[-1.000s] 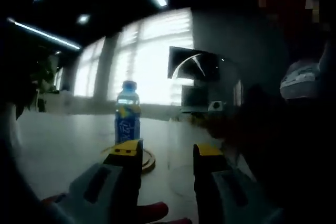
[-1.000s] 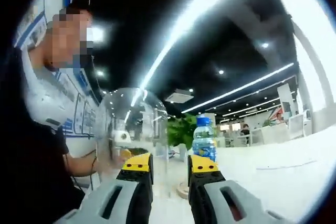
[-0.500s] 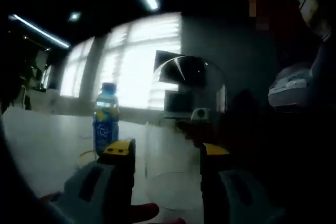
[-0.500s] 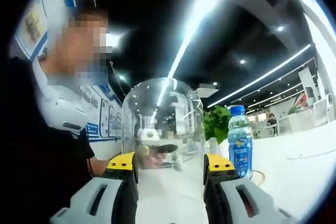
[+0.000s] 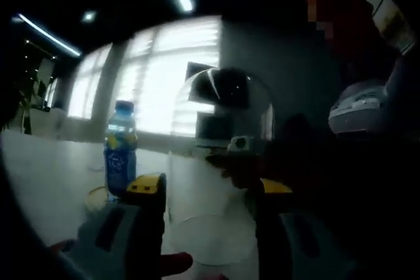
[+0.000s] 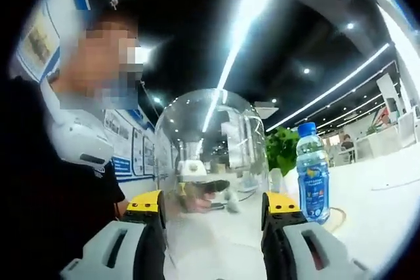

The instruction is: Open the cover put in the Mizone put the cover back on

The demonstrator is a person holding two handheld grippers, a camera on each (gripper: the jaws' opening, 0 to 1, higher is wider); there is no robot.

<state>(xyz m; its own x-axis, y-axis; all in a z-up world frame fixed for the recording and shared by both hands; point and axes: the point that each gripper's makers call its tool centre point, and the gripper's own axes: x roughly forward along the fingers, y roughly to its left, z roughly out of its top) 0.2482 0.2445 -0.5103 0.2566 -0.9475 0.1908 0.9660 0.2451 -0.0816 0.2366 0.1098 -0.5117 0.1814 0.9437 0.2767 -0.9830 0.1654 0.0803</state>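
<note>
Left gripper view has the left gripper (image 5: 205,191) spread wide, its yellow-tipped jaws standing on either side of the clear glass dome cover (image 5: 220,162); whether the pads actually press the glass cannot be told, since the jaw tips sit just outside its walls. Right gripper view shows the right gripper (image 6: 214,201) equally wide, its jaws flanking the same dome cover (image 6: 213,155) from the opposite side, and again contact is unclear. Beyond the dome, the Mizone bottle (image 5: 120,149) stands upright on a round wooden base (image 5: 97,196) on the pale table (image 5: 46,181); in the right gripper view the bottle (image 6: 312,172) is just beside the dome, to its right, with the base (image 6: 336,218) showing under it. The cover therefore looks to be off the base and the bottle already placed, so the remaining step is probably lowering the dome over it. Risk lies in the glass: smooth, curved and held by two separate hands, it could slip or tilt if one side squeezes less, and its rim could clip the bottle's blue cap and topple it. The dome is transparent, tall and round-topped, catching ceiling lights; the bottle has a blue label with yellow.
</note>
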